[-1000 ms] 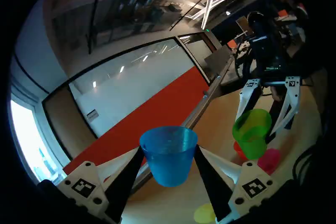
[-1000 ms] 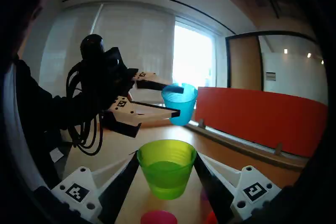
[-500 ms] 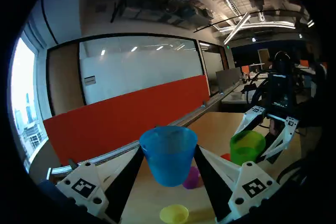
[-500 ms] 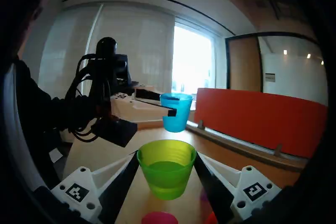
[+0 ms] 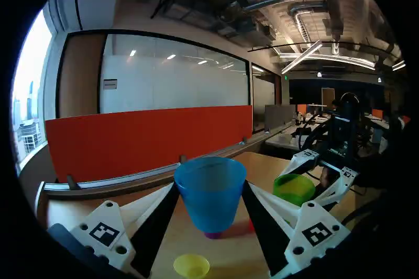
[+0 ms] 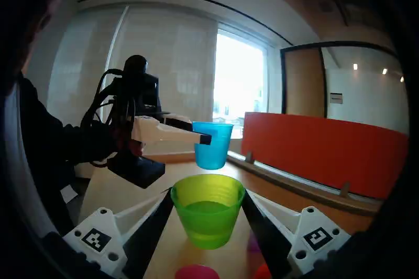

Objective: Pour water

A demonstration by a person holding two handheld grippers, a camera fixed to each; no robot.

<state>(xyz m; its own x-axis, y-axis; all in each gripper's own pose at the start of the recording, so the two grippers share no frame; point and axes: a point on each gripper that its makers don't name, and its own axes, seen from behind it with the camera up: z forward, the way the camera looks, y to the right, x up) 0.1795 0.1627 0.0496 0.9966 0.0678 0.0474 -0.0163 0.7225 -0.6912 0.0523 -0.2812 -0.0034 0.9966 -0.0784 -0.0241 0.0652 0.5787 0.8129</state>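
Green plastic cup (image 6: 208,221), part full of water (image 6: 208,207), sits clamped upright in your right tool (image 6: 208,194); your left tool (image 5: 210,185) clamps the blue cup (image 6: 216,151) at twelve o'clock beyond it, above the counter (image 6: 112,192). Both look light, thin, slick: squeeze mid-wall gently, or they'll buckle.

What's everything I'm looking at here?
Wooden table: one, light brown, underneath.
Partition panel: one, orange-red, along the table's edge.
Blue plastic cup: one, blue, upright in the left gripper.
Green plastic cup: one, green, partly filled, in the right gripper.
Small yellow cup: one, yellow, on the table.
Small purple cup: one, purple, peeking out beneath the blue cup.
Small pink cup: one, pink, below the green cup.
Grippers: two, white and black, each shut on its cup.
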